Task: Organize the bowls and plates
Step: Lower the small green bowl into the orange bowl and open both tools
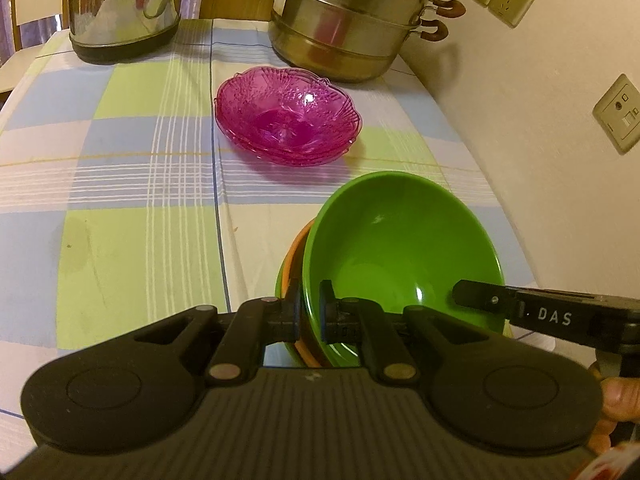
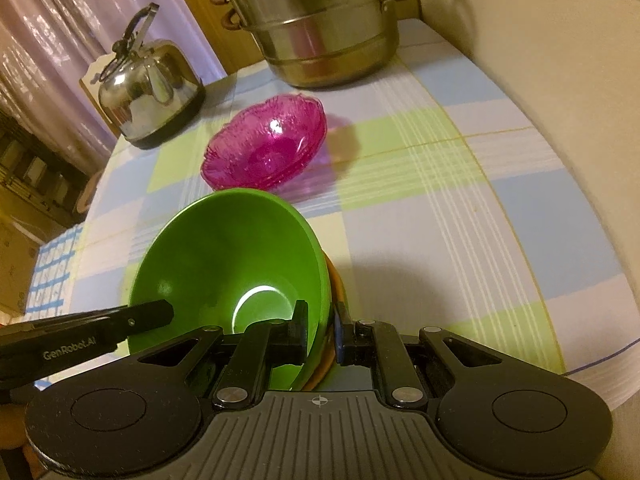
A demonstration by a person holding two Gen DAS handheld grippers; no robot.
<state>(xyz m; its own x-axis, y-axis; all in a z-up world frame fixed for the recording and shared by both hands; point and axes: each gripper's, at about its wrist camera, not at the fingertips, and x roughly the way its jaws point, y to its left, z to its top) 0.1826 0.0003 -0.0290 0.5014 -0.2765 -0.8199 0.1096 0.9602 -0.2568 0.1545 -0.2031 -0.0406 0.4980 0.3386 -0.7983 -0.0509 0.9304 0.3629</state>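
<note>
A stack of nested bowls, green (image 1: 396,248) on top with orange (image 1: 294,256) and green beneath, is held between both grippers. My left gripper (image 1: 310,312) is shut on the stack's left rim. My right gripper (image 2: 320,328) is shut on its right rim (image 2: 324,280); one of its fingers shows in the left wrist view (image 1: 480,294). The green bowl (image 2: 228,264) tilts toward the table. A stack of pink glass bowls (image 1: 286,114) (image 2: 266,142) sits on the checked tablecloth (image 1: 120,200) farther back.
A steel steamer pot (image 1: 352,20) (image 2: 316,28) stands at the back right by the wall. A steel kettle (image 1: 124,8) (image 2: 150,80) stands at the back left. The wall with sockets (image 1: 620,112) runs along the table's right edge.
</note>
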